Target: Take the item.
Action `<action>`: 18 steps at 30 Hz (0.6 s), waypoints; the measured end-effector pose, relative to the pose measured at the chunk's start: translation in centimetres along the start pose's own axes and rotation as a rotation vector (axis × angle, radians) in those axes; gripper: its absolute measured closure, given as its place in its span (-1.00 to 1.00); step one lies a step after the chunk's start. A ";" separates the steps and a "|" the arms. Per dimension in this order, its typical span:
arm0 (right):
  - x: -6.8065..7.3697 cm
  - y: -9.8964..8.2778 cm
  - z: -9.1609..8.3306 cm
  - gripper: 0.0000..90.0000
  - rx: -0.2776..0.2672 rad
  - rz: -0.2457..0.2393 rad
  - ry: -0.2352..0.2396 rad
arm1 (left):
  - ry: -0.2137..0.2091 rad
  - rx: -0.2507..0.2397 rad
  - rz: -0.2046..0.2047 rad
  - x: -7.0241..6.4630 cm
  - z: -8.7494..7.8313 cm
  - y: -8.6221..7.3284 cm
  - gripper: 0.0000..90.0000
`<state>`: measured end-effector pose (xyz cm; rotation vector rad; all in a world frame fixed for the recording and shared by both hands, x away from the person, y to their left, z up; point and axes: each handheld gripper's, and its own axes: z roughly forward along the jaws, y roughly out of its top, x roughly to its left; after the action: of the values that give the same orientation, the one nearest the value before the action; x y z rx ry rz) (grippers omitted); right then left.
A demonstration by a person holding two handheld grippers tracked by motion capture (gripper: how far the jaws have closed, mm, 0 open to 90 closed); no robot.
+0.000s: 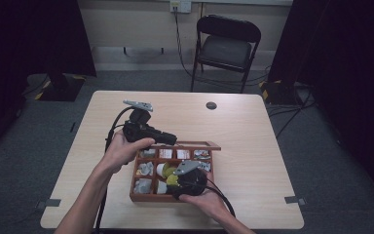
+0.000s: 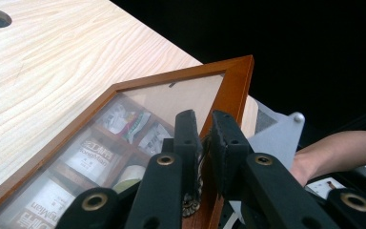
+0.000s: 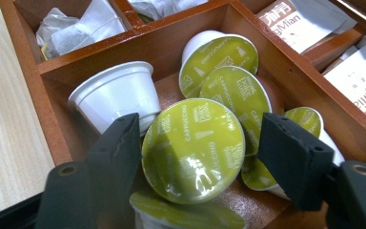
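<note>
The left hand-held gripper was clamped on the edge of the glass-paned wooden lid, propping it up so the brown wooden compartment box stayed reachable. Inside the box, the right hand-held gripper had its jaws parted around a green foil-topped white coffee capsule, not squeezing it. The box sat on the pale wooden worktop.

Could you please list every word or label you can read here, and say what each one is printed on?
"CAPPUCCINO": on the green foil lid of the coffee capsule between the right gripper's jaws, and on neighbouring capsule lids.
"HongMian": on the white sachets in the wooden box.
Smaller lid print and the characters on the sachets: too small or blurred to read.
</note>
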<state>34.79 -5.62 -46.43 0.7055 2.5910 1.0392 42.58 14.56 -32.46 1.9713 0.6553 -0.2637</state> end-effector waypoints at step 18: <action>0.0 0.2 0.6 -0.14 0.090 -0.028 0.027 | -0.001 -0.002 -0.001 0.0 0.0 0.0 0.82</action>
<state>35.08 -5.12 -46.68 0.6786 2.6773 0.9359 42.60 14.57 -32.46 1.9690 0.6560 -0.2645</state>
